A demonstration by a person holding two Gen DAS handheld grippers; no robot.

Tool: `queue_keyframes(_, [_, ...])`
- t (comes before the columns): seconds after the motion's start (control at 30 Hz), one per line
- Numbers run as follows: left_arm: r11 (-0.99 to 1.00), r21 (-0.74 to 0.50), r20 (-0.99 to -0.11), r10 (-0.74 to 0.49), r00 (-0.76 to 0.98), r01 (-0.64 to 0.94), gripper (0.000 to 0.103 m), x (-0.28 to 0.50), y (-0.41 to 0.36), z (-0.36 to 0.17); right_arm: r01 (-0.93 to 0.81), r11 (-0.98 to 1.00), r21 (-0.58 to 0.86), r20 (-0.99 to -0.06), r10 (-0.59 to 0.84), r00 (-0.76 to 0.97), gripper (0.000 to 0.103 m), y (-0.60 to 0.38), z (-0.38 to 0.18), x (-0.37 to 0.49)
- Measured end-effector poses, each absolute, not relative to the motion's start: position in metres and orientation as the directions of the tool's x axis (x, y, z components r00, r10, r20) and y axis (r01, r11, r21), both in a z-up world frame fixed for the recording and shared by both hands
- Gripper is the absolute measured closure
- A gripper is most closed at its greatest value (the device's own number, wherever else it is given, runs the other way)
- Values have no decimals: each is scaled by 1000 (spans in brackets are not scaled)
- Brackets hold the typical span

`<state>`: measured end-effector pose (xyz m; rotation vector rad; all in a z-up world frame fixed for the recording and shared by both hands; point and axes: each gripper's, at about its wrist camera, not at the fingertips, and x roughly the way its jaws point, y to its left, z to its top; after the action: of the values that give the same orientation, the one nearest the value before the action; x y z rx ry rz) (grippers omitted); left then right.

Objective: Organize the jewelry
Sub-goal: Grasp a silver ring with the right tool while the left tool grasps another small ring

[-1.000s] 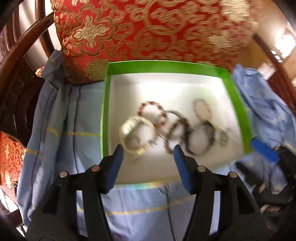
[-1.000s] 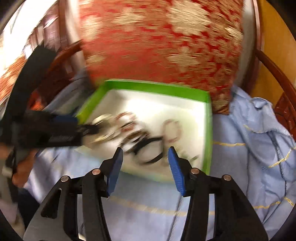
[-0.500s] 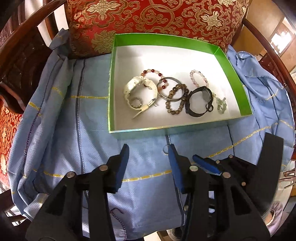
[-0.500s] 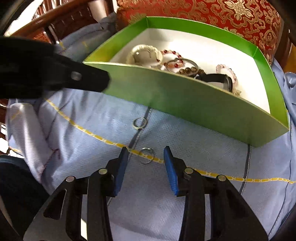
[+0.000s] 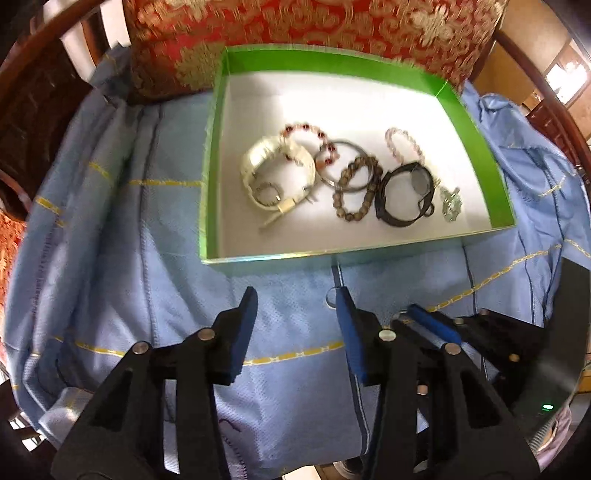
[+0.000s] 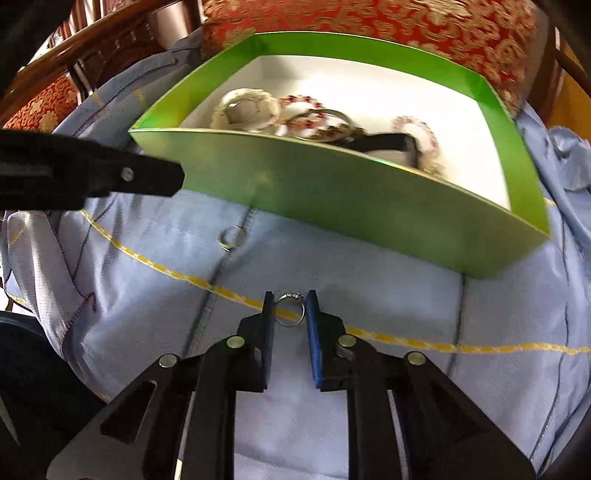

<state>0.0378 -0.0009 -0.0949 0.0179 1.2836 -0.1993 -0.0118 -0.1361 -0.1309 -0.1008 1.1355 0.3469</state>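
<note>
A green box (image 5: 208,177) with a white floor holds several bracelets (image 5: 354,192), a white watch (image 5: 273,170) and a pendant; it also shows in the right wrist view (image 6: 332,192). My right gripper (image 6: 290,308) is shut on a small silver ring (image 6: 290,312) on the blue cloth just in front of the box. A second silver ring (image 6: 232,236) lies on the cloth, farther left, near the box wall. My left gripper (image 5: 295,306) is open and empty above the cloth, before the box; that second ring (image 5: 331,297) peeks beside its right finger.
A blue cloth (image 5: 110,258) with yellow lines covers the seat. A red and gold cushion (image 5: 314,26) stands behind the box. Dark wooden chair arms (image 5: 37,74) curve around both sides. The right gripper's body (image 5: 480,339) lies at the left view's lower right.
My right gripper has moved forward and closed its fingers on the nearer ring. My left gripper has stayed open and shifted slightly toward the box.
</note>
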Motion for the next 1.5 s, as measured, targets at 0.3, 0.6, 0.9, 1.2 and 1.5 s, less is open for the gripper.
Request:
queue_keyframes(0.3, [979,-54,-979,-91,183,195,59,46,-38,-137,-269,957,106,-908,203,367,86,-177,-133,-21])
queue_keyframes(0.6, [979,-48,-982,-83,172,196,59,49,-39,-145,-201,978,63,-898,143,417,63,-212,-125,-23])
queue_keyframes(0.9, [976,-18,-983,-57,177,215,61,41,-51,-146,-272,962,2,-901,119,417,56,-197,-133,-34])
queue_keyframes(1.2, [977,-36,-981,-75,177,210,85,44,-46,-146,-269,963,-4,-897,115,426,84,-193,-134,-28])
queue_keyframes(1.5, [978,-79,-978,-114,177,193,41,45,-38,-143,-255,966,31,-900,138,413,84,-197,-133,-28])
